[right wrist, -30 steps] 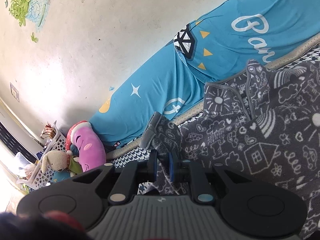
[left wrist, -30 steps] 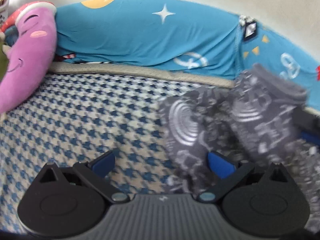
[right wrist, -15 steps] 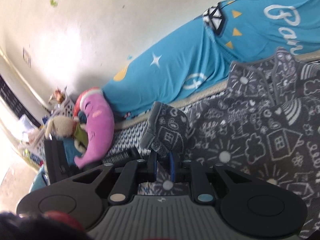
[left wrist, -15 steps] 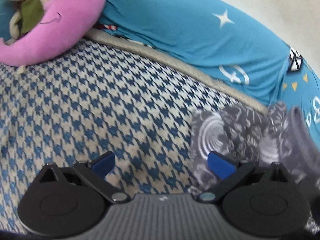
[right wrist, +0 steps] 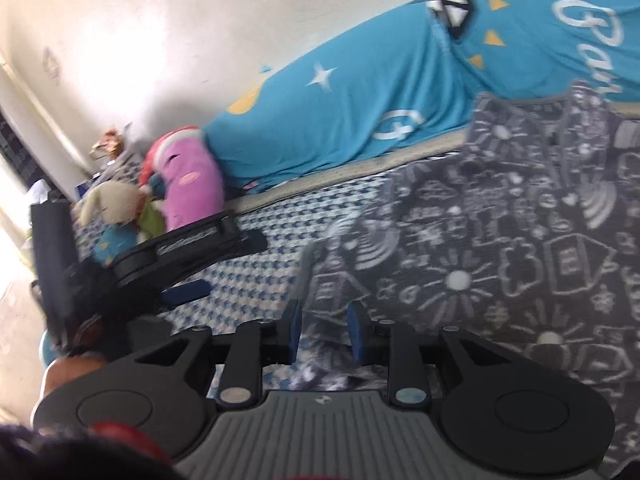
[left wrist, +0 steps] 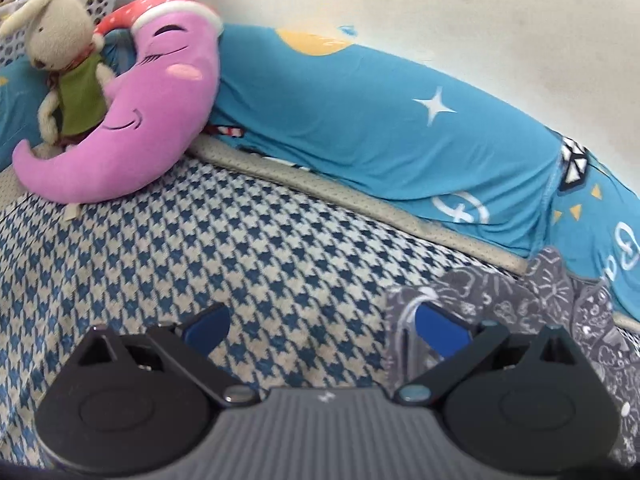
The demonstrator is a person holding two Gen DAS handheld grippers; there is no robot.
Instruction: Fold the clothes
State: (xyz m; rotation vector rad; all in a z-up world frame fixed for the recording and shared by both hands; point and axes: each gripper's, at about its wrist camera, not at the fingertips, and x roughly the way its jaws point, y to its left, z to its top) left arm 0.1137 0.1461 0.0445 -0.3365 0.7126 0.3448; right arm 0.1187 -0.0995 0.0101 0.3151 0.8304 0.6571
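Currently both our claws, left gripper and right gripper, stand apart, gripping nothing. Soft, light grey garment lies spread on the bed; we'd pinch its near edge.

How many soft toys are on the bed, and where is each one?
2. The pink moon plush lies at the far-left end of the bed, against the blue pillow. The beige rabbit leans against its left side. Others may be hidden outside the views.
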